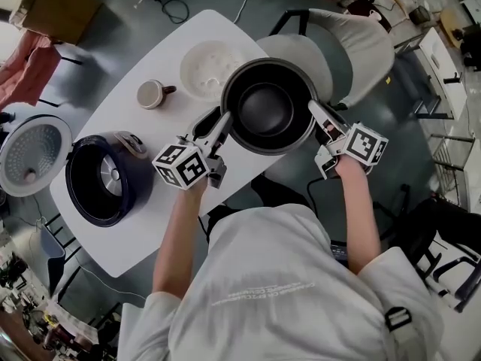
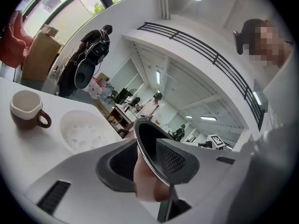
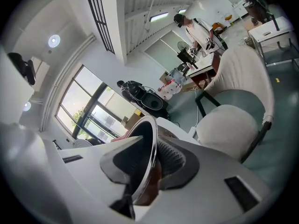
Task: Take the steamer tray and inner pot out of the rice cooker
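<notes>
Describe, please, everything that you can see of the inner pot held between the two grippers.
The inner pot is round, dark and empty inside, with a flared, shiny metal rim and a pinkish-brown outside. It is upright, mouth up, over the edge of the white table, apparently lifted clear of it. The left tongs and right tongs pinch opposite sides of its rim.

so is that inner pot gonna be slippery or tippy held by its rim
Probably stiff: the inner pot shows no flex with the left tool and right tool clamped on opposite rim edges. Likely slippery: the rim looks thin and shiny. It could tilt if one grip loosens.
</notes>
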Available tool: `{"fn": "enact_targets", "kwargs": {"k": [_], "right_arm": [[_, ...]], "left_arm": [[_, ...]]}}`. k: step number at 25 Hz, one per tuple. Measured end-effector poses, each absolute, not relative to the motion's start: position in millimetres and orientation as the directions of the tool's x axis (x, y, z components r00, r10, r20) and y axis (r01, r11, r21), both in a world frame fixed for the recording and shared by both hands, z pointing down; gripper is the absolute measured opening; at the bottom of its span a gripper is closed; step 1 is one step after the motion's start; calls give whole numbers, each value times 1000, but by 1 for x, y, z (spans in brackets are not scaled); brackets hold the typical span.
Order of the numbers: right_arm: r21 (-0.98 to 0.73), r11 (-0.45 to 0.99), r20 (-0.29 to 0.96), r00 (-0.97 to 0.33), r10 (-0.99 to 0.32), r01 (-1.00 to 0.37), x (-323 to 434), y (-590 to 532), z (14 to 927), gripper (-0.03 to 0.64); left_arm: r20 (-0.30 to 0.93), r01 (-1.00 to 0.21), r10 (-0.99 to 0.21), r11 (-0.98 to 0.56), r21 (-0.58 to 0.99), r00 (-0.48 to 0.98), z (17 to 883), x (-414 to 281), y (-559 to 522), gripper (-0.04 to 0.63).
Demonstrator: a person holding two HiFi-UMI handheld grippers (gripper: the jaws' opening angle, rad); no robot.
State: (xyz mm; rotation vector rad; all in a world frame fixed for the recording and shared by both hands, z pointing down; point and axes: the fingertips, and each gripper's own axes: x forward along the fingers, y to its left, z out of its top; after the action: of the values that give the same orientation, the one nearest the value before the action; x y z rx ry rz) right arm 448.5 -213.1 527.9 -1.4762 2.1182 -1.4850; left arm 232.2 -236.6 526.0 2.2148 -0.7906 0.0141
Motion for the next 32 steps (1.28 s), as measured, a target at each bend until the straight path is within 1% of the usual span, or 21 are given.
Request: {"fn": "enact_targets", "kwargs": {"k": [5, 9, 12, 16, 22, 25, 30, 31, 32], "right_arm": [[-775, -6, 389, -470, -792, -632, 463, -207, 532, 92], [-761, -7, 415, -479, -774, -648, 465, -204, 541, 92], [-754, -1, 440, -505, -743, -657, 459, -204, 553, 92], [-732, 16, 484, -536, -692, -682, 446, -206, 571, 92], [-731, 68, 478, -580, -659, -679, 418, -227, 576, 92], [-705, 103, 496, -592, -636, -702, 401, -235, 576, 120], [-689, 133, 491, -593, -638, -713, 372, -255, 574, 123], [-694, 132, 484, -594, -643, -708, 367, -258, 573, 132], [-701, 132, 476, -597, -646, -701, 362, -259, 573, 152]], "left_arm": [[276, -535, -495, -521, 665, 824, 538, 247, -229, 121], [302, -546, -489, -497, 674, 818, 550, 250, -225, 121], [305, -556, -512, -460, 692, 803, 554, 245, -230, 121], [318, -589, -546, -442, 677, 775, 556, 235, -241, 121], [369, -656, -584, -416, 630, 723, 565, 208, -262, 121], [395, -696, -606, -404, 594, 690, 567, 195, -270, 121], [422, -764, -668, -365, 532, 613, 568, 168, -290, 123], [427, -774, -674, -363, 519, 603, 569, 164, -292, 129], [433, -781, -676, -364, 507, 596, 570, 161, -293, 149]]}}
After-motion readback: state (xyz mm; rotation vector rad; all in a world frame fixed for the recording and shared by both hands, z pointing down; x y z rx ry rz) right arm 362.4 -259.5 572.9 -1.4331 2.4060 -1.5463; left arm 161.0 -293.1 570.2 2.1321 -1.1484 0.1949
